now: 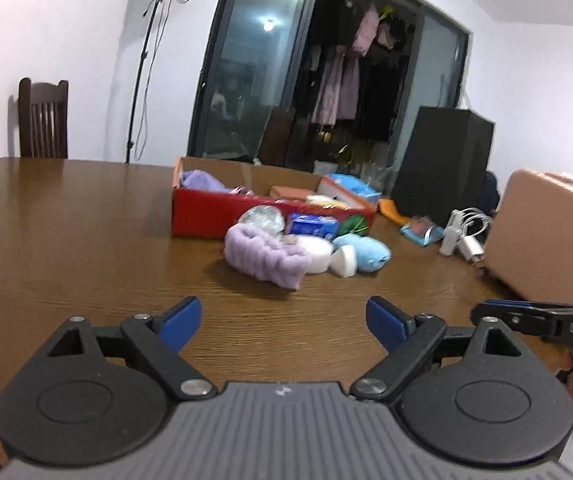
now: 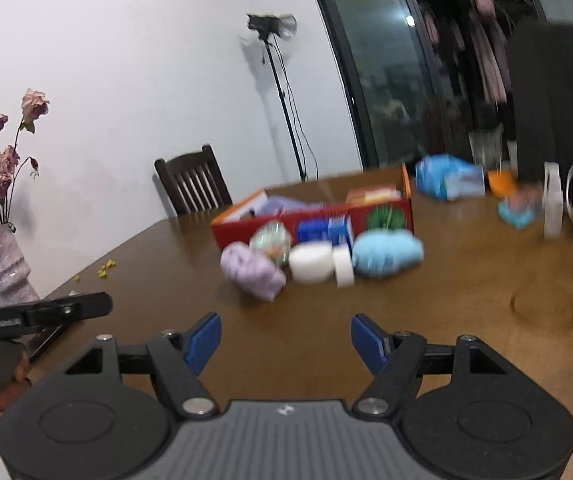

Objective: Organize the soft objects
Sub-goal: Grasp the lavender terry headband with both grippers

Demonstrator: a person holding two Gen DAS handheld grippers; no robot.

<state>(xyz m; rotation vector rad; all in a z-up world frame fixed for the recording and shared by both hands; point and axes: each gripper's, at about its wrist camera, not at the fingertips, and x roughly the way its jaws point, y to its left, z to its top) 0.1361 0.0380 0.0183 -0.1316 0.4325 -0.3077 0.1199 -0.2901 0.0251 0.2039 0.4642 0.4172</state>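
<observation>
Approach is the step in hand: both hand-held grippers, left [image 1: 282, 322] and right [image 2: 286, 340], hang spread and empty over the desk [image 1: 86, 216]. Soft objects [image 1: 302, 248] cluster mid-desk against the red box [image 1: 206, 212]; next, one must reach and pinch a piece.

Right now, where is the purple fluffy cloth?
The purple fluffy cloth lies on the table in front of the red box, leftmost of the loose pile, touching the white sponge on its right.
</observation>
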